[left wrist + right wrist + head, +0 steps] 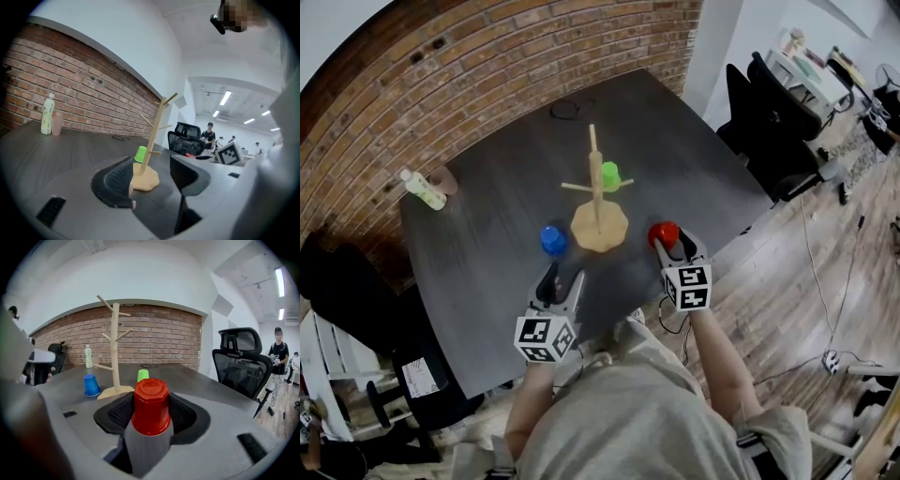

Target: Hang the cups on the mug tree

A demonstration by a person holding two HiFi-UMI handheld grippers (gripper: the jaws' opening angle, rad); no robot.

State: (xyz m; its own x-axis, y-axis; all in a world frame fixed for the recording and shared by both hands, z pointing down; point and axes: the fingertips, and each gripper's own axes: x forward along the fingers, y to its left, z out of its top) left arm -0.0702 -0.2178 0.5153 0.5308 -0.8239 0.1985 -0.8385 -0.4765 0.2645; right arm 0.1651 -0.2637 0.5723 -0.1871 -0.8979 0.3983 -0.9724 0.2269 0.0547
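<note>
A wooden mug tree (598,202) stands mid-table with bare pegs. A green cup (610,174) sits just behind it and a blue cup (553,240) sits upside down left of its base. My right gripper (667,241) is shut on a red cup (663,233), right of the tree's base. In the right gripper view the red cup (151,406) is bottom-up between the pads, with the tree (115,343), blue cup (91,385) and green cup (143,375) beyond. My left gripper (562,278) is open and empty, in front of the blue cup; its view faces the tree (152,140).
A pale green bottle (424,190) and a pinkish cup (445,180) stand at the table's far left by the brick wall. A cable loop (572,110) lies at the far edge. Black office chairs (769,112) stand off the right side. A person (278,352) stands farther back.
</note>
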